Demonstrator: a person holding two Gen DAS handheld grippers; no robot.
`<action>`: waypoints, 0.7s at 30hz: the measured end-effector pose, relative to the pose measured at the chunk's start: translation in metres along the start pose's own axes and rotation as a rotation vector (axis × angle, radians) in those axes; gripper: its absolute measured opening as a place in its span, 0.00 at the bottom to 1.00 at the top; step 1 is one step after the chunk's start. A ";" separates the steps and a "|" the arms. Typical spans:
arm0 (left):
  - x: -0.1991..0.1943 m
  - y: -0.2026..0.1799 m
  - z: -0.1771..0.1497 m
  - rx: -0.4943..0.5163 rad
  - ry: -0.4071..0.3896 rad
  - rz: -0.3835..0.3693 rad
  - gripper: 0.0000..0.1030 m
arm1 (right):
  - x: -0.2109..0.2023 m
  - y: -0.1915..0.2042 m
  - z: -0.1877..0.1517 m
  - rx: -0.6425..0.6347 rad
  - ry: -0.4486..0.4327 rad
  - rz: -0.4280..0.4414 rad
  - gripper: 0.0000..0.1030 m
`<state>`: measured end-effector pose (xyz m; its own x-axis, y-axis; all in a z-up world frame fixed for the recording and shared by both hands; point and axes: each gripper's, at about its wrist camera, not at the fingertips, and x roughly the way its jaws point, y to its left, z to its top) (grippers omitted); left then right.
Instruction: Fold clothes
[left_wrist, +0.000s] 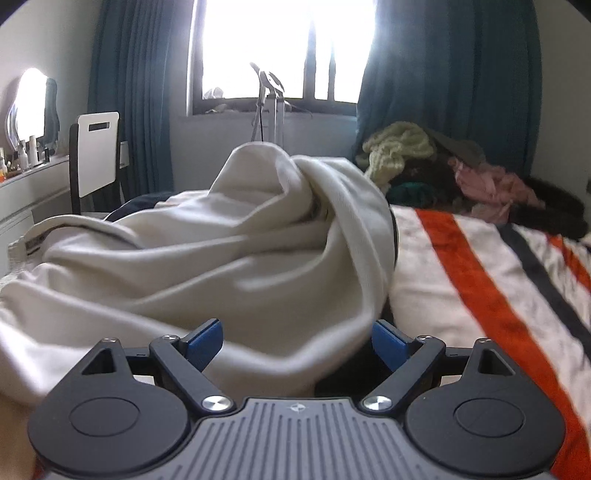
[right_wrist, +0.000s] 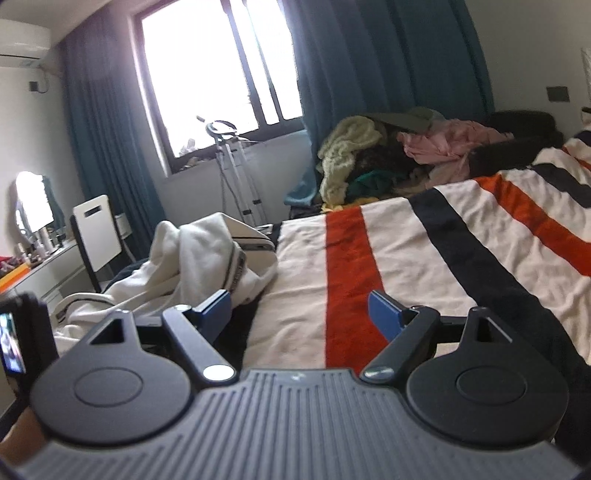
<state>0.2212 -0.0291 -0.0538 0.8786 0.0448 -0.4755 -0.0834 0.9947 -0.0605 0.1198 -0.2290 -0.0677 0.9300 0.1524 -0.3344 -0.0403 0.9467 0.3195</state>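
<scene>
One cream garment (left_wrist: 207, 266), one clothes pile (left_wrist: 443, 173), one chair (left_wrist: 96, 155).

Where things sit around the striped bed blanket

The rumpled cream-white garment (left_wrist: 207, 258) lies on the left part of the white, orange and black striped blanket (right_wrist: 424, 236). The heap of yellow, pink and dark clothes (right_wrist: 399, 151) sits at the blanket's far end. The white-backed chair (right_wrist: 96, 232) stands left of the blanket, and the bright window (right_wrist: 214, 74) is behind it.
</scene>
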 end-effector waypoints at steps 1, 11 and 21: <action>0.008 0.000 0.005 -0.018 -0.008 -0.014 0.86 | 0.002 -0.003 0.001 0.019 0.006 -0.004 0.81; 0.106 -0.001 0.071 -0.156 -0.062 0.002 0.84 | 0.034 -0.041 -0.007 0.180 0.056 -0.133 0.81; 0.108 -0.011 0.088 -0.172 -0.095 0.000 0.55 | 0.064 -0.069 -0.016 0.294 0.083 -0.169 0.81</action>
<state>0.3585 -0.0273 -0.0274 0.9181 0.0616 -0.3914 -0.1555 0.9646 -0.2130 0.1767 -0.2800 -0.1255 0.8811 0.0349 -0.4717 0.2295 0.8404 0.4910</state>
